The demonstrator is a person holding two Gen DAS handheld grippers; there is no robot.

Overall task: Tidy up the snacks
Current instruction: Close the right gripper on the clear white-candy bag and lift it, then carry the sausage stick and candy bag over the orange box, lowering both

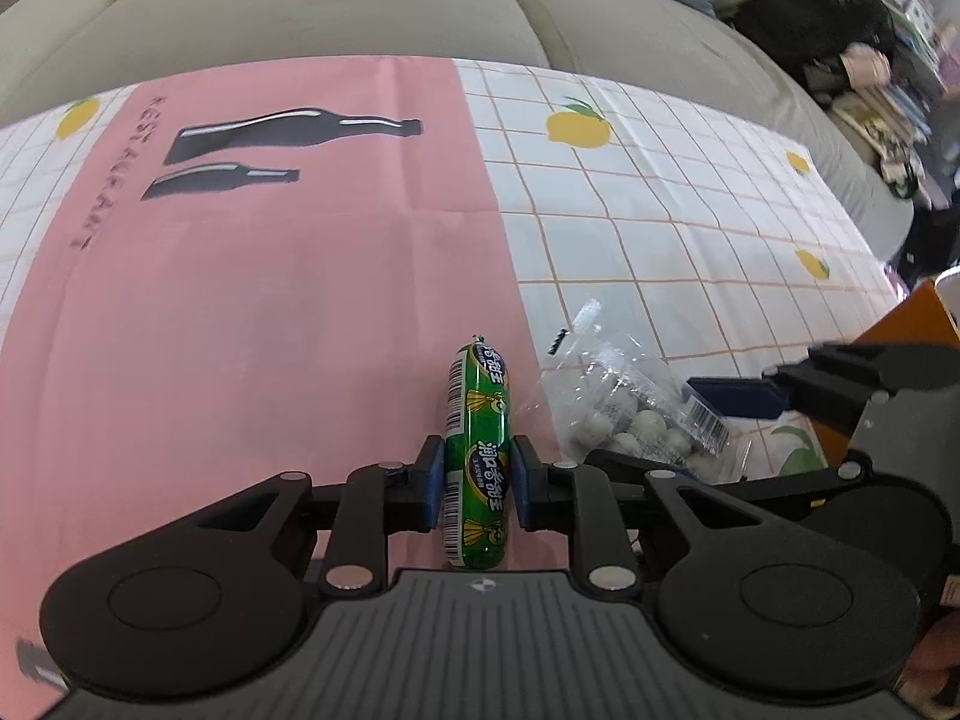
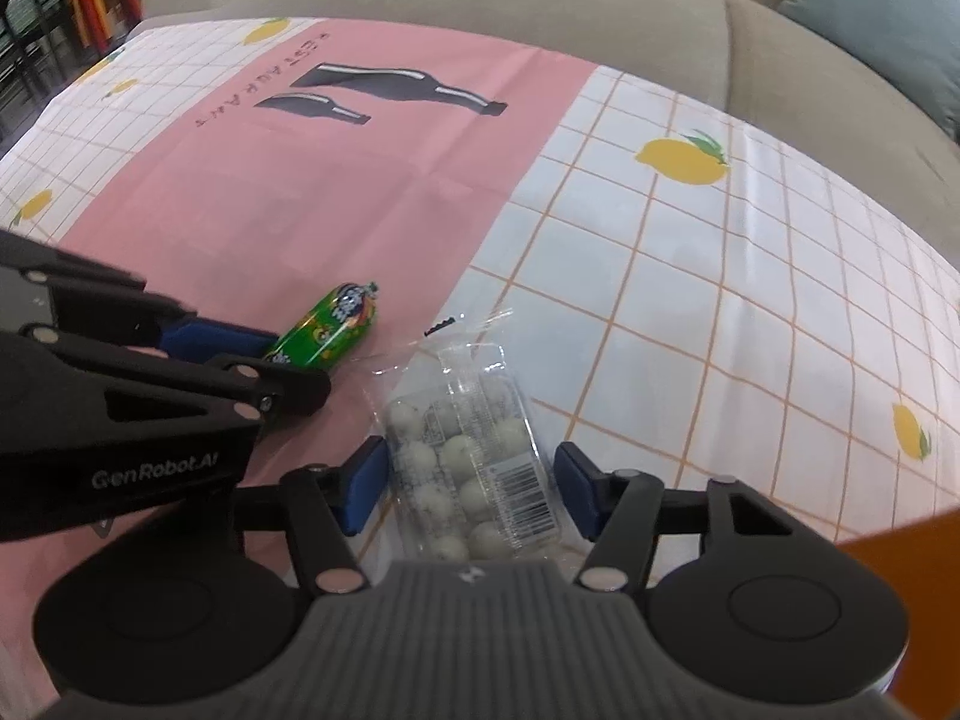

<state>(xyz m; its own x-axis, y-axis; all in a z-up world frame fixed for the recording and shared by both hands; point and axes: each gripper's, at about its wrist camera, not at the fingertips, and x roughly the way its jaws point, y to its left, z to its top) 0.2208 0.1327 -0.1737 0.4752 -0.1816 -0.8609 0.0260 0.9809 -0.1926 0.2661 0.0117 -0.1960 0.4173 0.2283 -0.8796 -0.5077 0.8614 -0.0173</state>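
Note:
A green wrapped sausage snack [image 1: 478, 450] lies on the pink part of the tablecloth. My left gripper [image 1: 477, 483] is shut on it, blue pads against both its sides. The sausage also shows in the right wrist view [image 2: 327, 333], with the left gripper [image 2: 264, 354] on it. A clear bag of pale round candies [image 2: 474, 468] lies on the checked cloth. My right gripper [image 2: 471, 483] is open around the bag, pads at its two sides with a gap on the right. The bag shows in the left wrist view [image 1: 636, 408], with the right gripper [image 1: 774, 390] beside it.
The tablecloth [image 2: 720, 312] has a pink panel with printed bottles and a checked part with lemons. A beige sofa [image 1: 360, 18] runs along the far edge. An orange box edge [image 2: 900, 546] stands at the near right.

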